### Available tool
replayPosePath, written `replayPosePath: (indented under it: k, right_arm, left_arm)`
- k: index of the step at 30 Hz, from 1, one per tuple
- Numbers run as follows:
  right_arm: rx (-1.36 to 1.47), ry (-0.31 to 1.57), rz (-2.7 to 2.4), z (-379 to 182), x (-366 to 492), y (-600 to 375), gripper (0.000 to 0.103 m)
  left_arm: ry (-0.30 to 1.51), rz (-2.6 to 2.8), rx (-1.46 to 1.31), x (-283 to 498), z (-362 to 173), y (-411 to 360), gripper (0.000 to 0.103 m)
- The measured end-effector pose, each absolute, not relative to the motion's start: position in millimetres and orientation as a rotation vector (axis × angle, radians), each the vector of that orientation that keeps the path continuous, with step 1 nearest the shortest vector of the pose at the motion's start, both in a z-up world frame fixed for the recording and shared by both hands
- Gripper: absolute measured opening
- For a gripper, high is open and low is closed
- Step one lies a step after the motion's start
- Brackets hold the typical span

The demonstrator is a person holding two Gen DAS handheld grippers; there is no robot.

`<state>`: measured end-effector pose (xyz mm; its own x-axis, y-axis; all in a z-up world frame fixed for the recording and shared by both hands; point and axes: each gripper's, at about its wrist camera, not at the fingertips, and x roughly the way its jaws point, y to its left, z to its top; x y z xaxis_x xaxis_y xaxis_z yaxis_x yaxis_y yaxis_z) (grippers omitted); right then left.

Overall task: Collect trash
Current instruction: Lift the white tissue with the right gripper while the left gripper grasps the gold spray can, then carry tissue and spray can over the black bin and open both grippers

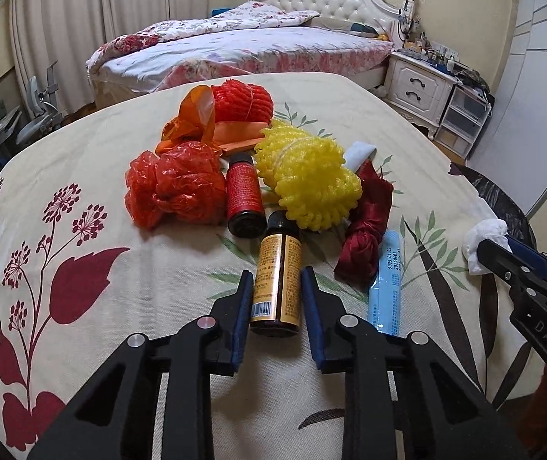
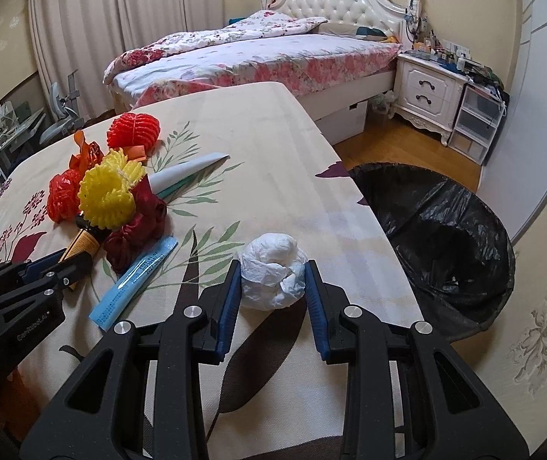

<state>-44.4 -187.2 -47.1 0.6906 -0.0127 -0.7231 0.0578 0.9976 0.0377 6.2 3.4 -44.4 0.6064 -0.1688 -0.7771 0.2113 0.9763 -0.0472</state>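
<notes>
A pile of trash lies on the floral tablecloth (image 1: 81,176). My left gripper (image 1: 277,280) has its pads on both sides of a brown bottle with an orange label (image 1: 278,280) that lies on the cloth. My right gripper (image 2: 272,274) has its pads pressed on a crumpled white tissue (image 2: 271,274), also in the left wrist view (image 1: 482,241). Other trash: red-label bottle (image 1: 243,195), yellow foam net (image 1: 308,180), red foam net (image 1: 241,99), crumpled red plastic (image 1: 177,184), dark red cloth (image 1: 367,222), blue sachet (image 1: 386,283).
A bin lined with a black bag (image 2: 438,237) stands just off the table's right edge. A bed (image 2: 258,57) and a white nightstand (image 2: 427,88) are beyond the table. A desk chair (image 2: 60,115) is at the far left.
</notes>
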Motion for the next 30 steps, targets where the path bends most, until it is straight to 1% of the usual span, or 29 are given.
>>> replayPosePath:
  k: [9, 16, 24, 30]
  right_arm:
    - [0.048, 0.807, -0.033, -46, -44, -183, 0.032]
    - [0.043, 0.798, -0.038, -39, -45, -180, 0.032]
    - [0.046, 0.776, -0.068, -29, -45, -188, 0.032]
    - [0.060, 0.750, -0.139, -20, -43, -214, 0.032]
  left_arm:
    - [0.871, -0.218, 0.029, -7, -36, 19, 0.025]
    - [0.809, -0.242, 0.014, -20, -20, 27, 0.025]
    - [0.750, -0.272, 0.016, -20, -1, 20, 0.025]
    - [0.715, -0.320, 0.022, -10, 11, -2, 0.025]
